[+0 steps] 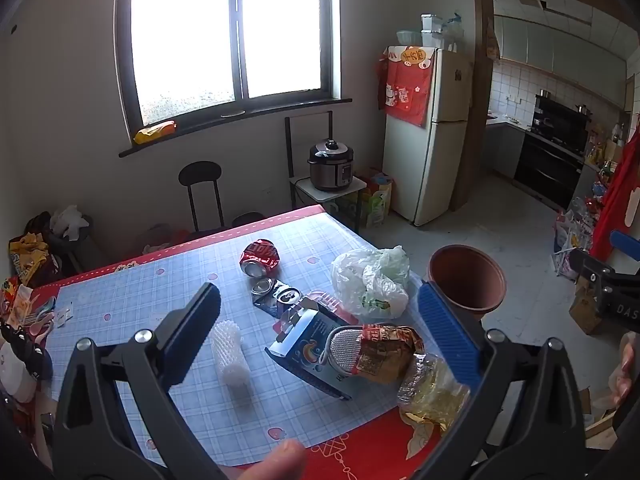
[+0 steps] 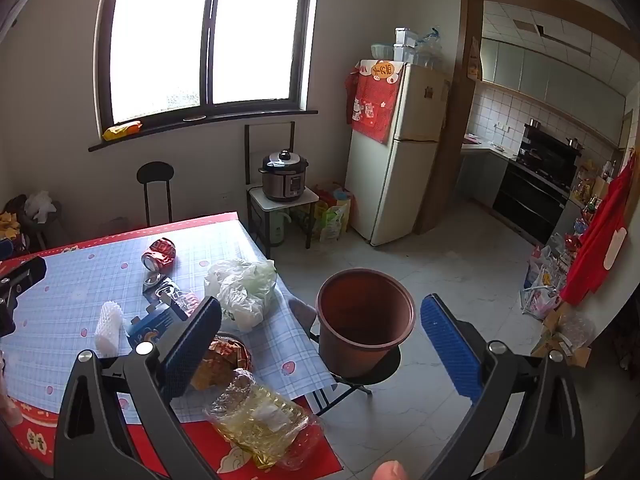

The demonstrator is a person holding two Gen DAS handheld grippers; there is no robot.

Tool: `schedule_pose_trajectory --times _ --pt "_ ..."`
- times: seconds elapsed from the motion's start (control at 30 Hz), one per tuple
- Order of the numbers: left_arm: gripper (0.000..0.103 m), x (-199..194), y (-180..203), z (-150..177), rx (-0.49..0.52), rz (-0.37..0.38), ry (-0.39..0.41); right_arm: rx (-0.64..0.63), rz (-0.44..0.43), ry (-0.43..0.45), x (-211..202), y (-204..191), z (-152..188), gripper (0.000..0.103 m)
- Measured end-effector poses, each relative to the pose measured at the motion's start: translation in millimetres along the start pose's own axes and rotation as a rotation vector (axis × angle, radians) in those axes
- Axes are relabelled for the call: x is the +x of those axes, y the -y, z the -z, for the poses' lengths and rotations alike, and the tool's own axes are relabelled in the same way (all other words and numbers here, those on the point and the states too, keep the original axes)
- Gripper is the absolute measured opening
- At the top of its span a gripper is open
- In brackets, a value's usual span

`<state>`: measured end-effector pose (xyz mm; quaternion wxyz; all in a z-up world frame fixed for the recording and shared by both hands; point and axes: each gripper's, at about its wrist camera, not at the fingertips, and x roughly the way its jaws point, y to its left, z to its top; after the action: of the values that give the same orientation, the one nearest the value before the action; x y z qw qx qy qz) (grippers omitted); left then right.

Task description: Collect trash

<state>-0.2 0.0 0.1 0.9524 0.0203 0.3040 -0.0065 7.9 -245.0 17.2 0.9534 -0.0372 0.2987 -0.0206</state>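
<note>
A brown bin point(image 2: 365, 320) stands empty on a stool just right of the bench point(image 1: 132, 304). Crushed cans point(image 1: 261, 258), a plastic bag point(image 1: 370, 282) and wrappers point(image 1: 390, 354) lie on the bench. Left gripper point(image 1: 320, 334) and right gripper point(image 2: 320, 344) both hover with jaws apart, holding nothing.

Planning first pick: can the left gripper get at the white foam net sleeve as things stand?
Probably yes. The left gripper is open, and the white foam net sleeve lies alone on the tablecloth by its left finger, nothing over it.

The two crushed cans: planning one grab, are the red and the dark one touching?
Apart. The left wrist view shows a strip of tablecloth between the red can and the dark can.
</note>
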Motion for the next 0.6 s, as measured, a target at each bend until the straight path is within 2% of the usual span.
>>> schedule_pose_trajectory --times 0.6 --pt "0.098 3.7 5.9 0.8 -0.005 -0.012 0.005 -0.002 -0.002 0.007 -1.1 0.4 -1.3 0.098"
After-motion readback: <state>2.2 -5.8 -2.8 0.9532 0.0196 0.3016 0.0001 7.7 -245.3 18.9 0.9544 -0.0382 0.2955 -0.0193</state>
